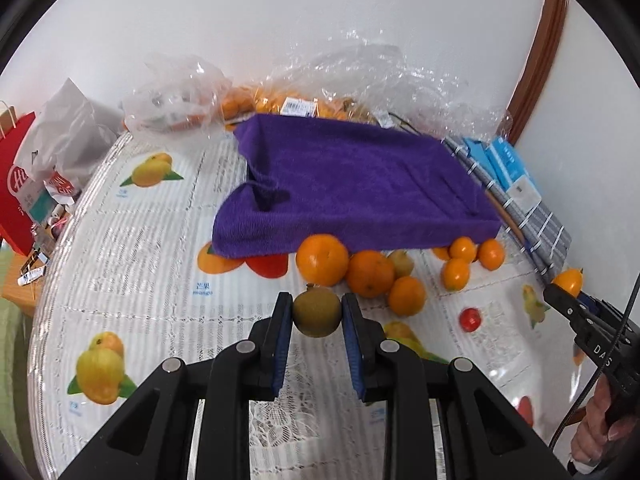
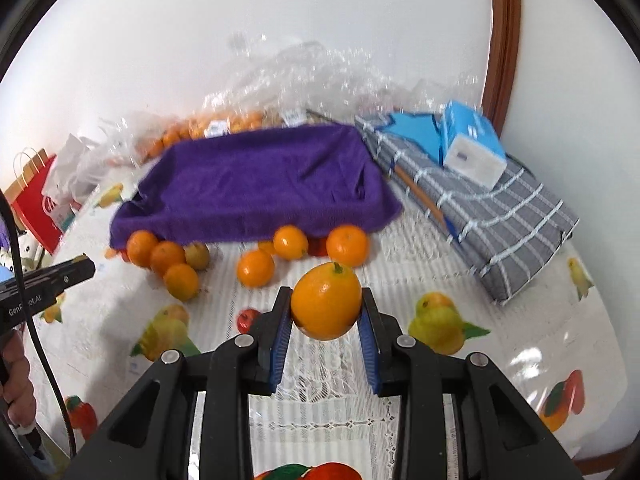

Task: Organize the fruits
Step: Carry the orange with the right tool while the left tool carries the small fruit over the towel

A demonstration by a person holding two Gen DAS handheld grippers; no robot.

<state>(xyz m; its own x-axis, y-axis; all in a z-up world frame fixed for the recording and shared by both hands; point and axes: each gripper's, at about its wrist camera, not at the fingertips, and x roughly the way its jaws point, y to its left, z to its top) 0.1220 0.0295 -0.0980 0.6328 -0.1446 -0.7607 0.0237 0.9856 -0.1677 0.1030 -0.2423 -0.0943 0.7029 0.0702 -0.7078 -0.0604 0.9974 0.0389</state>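
My left gripper [image 1: 317, 312] is shut on a small brown-green fruit [image 1: 317, 311] and holds it above the table. My right gripper [image 2: 326, 308] is shut on an orange [image 2: 326, 305]; it shows in the left wrist view at the far right [image 1: 560, 298]. A tray draped in a purple towel [image 1: 360, 184] stands beyond, also in the right wrist view [image 2: 260, 184]. Several loose oranges [image 1: 322, 260] and one brownish fruit [image 1: 401, 264] lie along the towel's near edge; they show in the right wrist view too [image 2: 256, 268].
The table has a fruit-print cloth [image 1: 140, 260]. Clear plastic bags of oranges [image 1: 304, 92] sit behind the tray. A grey checked cloth bundle [image 2: 500, 216] with a blue tissue pack [image 2: 472, 148] lies at the right. A red paper bag [image 1: 16, 188] stands at the left edge.
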